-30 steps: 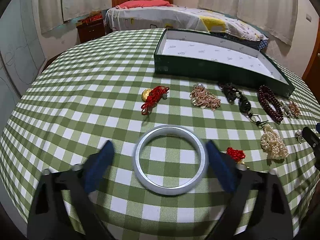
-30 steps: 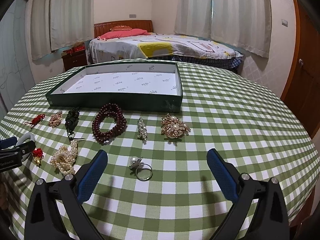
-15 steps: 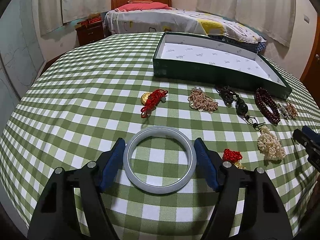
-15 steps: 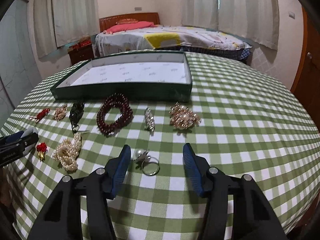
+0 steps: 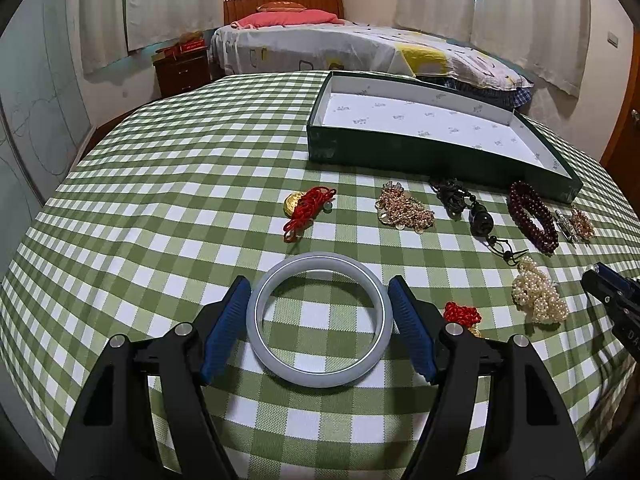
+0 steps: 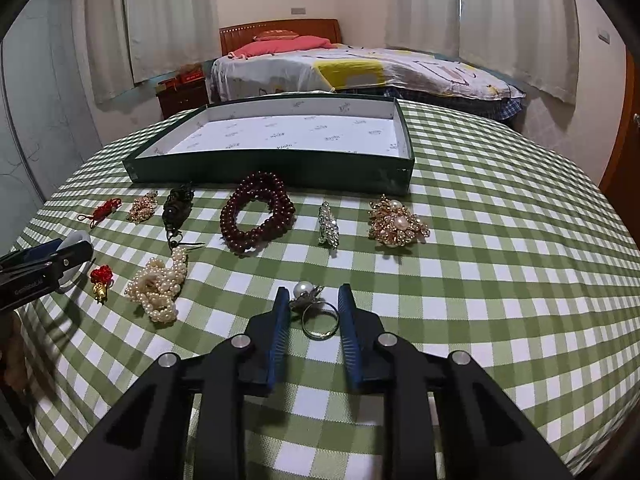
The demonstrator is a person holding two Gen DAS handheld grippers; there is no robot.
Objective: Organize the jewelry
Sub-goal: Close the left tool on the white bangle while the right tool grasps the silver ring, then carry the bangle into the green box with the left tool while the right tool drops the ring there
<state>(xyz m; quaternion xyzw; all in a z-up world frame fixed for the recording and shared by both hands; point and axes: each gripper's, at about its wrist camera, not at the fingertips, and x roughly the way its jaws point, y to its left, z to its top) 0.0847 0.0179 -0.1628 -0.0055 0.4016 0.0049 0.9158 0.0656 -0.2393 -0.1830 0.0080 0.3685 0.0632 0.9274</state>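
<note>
While both pieces lie short of the green tray (image 6: 280,168), the left hand-held gripper (image 5: 318,334) brackets the bangle (image 5: 318,322) and the right hand-held gripper (image 6: 313,314) the pearl ring (image 6: 314,312), neither visibly pinched; next, judging by this: squeeze, lift, carry trayward.

Tray (image 6: 280,168) at the bench's (image 6: 500,240) back; beads (image 6: 256,216) before it; brooch (image 6: 398,224) right; pearls (image 6: 158,284) nearer left.

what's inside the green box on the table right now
The shallow dark green box holds no jewelry: only its white printed paper lining shows. The near wall hides a thin strip of the floor just behind it, so that strip cannot be checked.
</note>
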